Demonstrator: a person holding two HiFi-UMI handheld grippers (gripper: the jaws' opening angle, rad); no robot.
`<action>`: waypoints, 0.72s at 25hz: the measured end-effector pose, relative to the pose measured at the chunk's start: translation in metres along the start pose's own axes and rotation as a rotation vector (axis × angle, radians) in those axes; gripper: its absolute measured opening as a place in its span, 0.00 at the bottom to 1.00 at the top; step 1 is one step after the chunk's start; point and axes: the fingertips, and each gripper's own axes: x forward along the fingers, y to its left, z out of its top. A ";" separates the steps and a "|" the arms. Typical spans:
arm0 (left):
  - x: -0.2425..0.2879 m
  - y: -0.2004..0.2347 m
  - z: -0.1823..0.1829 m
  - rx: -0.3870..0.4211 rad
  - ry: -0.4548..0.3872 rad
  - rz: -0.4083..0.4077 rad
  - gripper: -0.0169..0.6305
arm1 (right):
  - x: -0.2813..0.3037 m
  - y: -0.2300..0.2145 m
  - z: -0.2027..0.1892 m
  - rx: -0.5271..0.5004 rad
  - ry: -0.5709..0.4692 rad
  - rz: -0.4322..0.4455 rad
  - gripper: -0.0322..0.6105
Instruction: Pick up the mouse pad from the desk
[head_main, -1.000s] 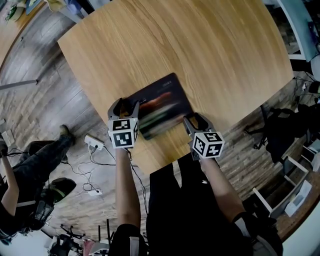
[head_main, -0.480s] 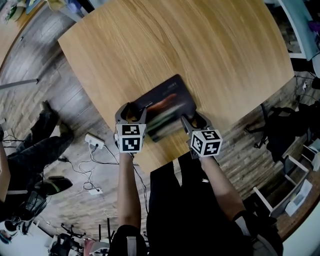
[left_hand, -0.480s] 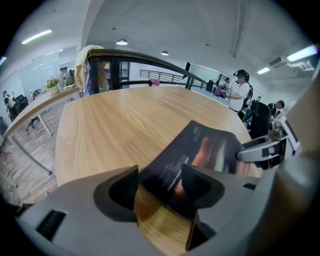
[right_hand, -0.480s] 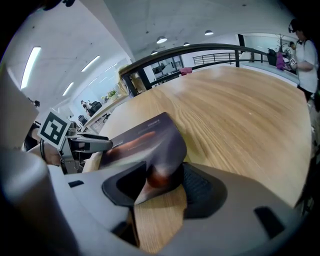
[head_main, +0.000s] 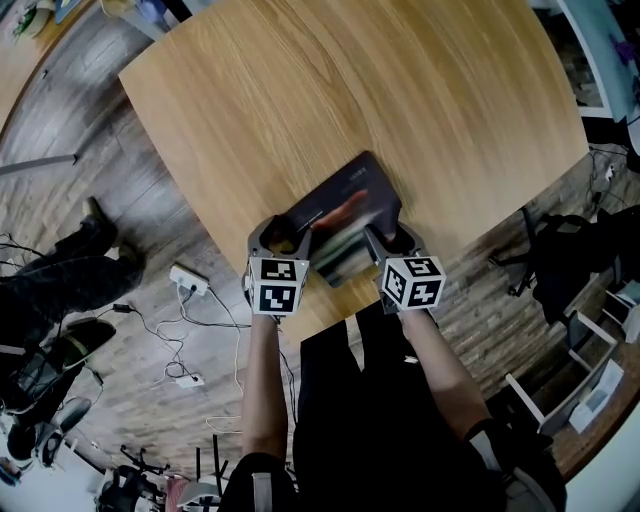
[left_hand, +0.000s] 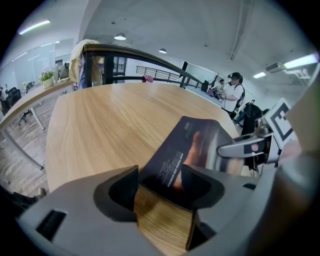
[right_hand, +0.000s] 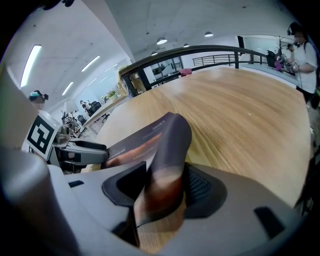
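A dark mouse pad with an orange print lies near the front edge of the wooden desk. My right gripper is at its near right corner and is shut on it. In the right gripper view the mouse pad curls up between the jaws of the right gripper. My left gripper is at the near left corner. Its jaws stand apart in the left gripper view, with the mouse pad's corner lying in the left gripper's gap, slightly raised off the wood.
The desk's front edge runs just under both grippers. On the floor to the left lie a white power strip and cables, and a person's legs are there. A dark chair stands at the right. Another person stands beyond the desk.
My left gripper has moved right and slightly back toward me, up to the pad's near left corner. The pad has shifted right and its near edge has lifted. The person at left has shifted.
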 end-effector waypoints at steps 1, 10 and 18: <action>0.000 -0.004 -0.002 0.001 0.007 -0.009 0.43 | 0.000 0.000 0.000 -0.003 0.000 -0.002 0.39; -0.002 -0.026 -0.014 -0.017 0.004 -0.053 0.43 | 0.000 -0.006 -0.001 0.003 0.015 -0.008 0.35; -0.005 -0.025 -0.023 -0.069 0.002 -0.062 0.43 | -0.003 0.007 0.003 -0.003 -0.006 0.018 0.19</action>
